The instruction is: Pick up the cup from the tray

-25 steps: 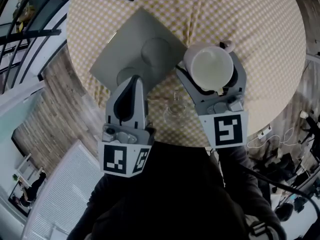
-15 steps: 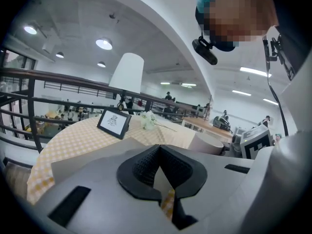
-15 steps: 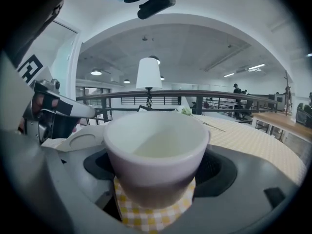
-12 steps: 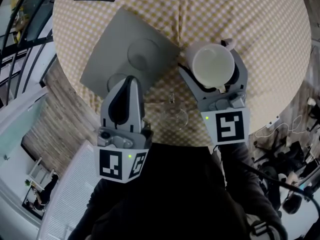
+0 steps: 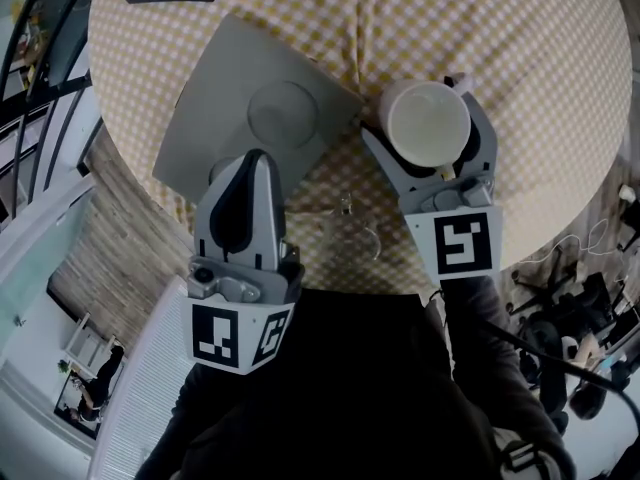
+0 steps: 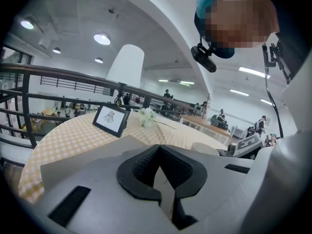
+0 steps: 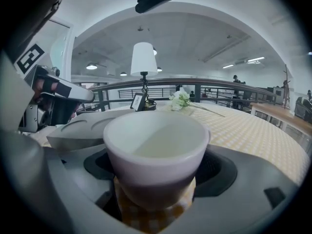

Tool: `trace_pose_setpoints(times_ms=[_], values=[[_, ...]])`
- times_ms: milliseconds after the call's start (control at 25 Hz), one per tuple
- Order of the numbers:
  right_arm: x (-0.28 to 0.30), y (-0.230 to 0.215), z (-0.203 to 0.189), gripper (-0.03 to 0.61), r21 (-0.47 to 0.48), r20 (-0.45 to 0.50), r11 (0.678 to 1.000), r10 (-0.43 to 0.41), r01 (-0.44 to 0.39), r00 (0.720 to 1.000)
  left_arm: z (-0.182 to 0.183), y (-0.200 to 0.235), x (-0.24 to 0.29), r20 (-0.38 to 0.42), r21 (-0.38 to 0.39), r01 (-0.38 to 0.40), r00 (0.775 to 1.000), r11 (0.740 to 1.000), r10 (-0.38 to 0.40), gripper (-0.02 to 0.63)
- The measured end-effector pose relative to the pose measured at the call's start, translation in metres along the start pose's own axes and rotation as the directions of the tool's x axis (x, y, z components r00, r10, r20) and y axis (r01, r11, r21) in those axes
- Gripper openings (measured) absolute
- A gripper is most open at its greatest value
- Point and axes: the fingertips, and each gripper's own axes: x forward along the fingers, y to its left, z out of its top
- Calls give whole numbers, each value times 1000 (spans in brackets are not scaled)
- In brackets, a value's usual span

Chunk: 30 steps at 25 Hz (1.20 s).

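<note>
The cup (image 5: 428, 120) sits between the jaws of the right gripper (image 5: 430, 133), which are clenched on its lower wall; the right gripper view shows both pads against the cup (image 7: 156, 145), with checked cloth below its base. The cup is no longer on the tray (image 5: 230, 98). It is just beside the tray's corner, at 3 o'clock from it, over the table (image 5: 520, 48). Whether the base is clear of the cloth cannot be told.

The left gripper (image 5: 255, 163) is clenched on nothing, over the tray's edge at 6 o'clock.

Assessment: removal from the tray appears complete. At most a further lift remains.
</note>
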Motion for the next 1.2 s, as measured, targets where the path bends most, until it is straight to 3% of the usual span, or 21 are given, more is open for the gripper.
trace_pose_setpoints(times_ms=[760,1200], values=[[-4,3,-7,397,-55,10,998,7,-7,1000,1,-5,-11,13,-1,3,1000,1000,-3,6],[-49,-1,-9,397,-68,25,998,14,-12,1000,10,-34,-38,74,25,-27,997,999,25,6]])
